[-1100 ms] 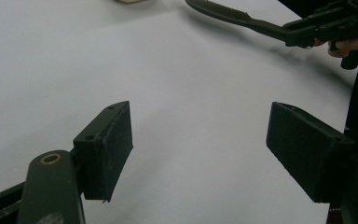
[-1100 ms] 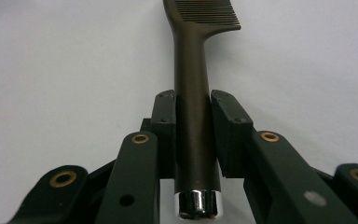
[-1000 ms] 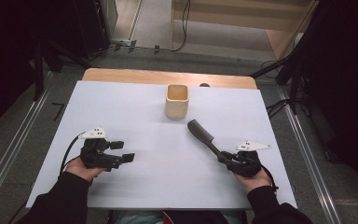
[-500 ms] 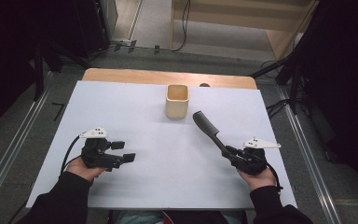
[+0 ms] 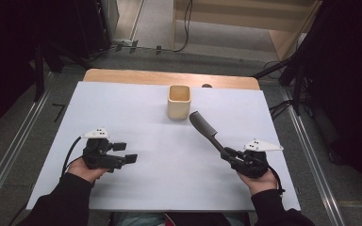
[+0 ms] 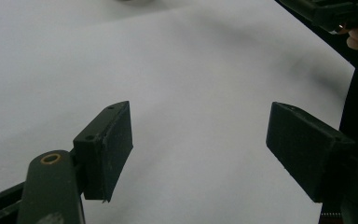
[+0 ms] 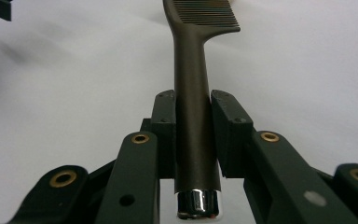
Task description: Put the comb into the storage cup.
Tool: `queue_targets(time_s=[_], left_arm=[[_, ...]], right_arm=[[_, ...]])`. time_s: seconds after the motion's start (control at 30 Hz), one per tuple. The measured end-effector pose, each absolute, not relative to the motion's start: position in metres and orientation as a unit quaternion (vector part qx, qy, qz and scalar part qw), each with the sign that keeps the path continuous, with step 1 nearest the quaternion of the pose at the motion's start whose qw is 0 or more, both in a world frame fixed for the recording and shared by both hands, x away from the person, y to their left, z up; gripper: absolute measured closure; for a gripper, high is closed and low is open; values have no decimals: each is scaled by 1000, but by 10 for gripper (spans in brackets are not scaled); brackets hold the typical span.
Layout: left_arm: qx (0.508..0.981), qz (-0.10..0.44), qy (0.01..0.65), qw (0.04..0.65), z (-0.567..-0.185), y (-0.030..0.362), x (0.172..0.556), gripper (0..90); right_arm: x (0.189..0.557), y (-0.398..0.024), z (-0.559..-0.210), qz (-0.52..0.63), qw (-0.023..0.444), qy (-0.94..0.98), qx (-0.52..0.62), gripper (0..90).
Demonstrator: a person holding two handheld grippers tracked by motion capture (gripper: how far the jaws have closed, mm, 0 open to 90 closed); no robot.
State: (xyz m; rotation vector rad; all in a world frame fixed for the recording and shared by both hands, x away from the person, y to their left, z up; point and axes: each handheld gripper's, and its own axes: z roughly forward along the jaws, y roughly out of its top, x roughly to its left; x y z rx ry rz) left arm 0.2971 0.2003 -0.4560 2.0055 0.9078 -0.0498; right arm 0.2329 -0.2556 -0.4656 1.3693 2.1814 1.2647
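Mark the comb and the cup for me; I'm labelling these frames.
comb (image 7: 192, 93): right gripper view, on its dark handle.
cup (image 5: 178, 109): high view, on its front wall.

Dark brown comb (image 7: 193, 93), finely ribbed teeth up top, bright chrome cap on the handle end. Black right gripper (image 7: 193, 135) with brass-coloured rivets; black left gripper (image 5: 122, 153) wearing a pale grey plate. Cream-yellow square cup (image 5: 179, 101). White table sheet (image 5: 136, 117), with a light wood edge (image 5: 169, 77) behind it. Black sleeves (image 5: 61, 202).
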Motion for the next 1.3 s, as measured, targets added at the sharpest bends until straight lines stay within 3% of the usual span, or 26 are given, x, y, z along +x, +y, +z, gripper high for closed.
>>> queue_targets(time_s=[1.3], left_arm=[[798, -27, 387, 461, -444, 197, 296, 228]], right_arm=[[253, -156, -459, 469, 100, 775, 411, 704]])
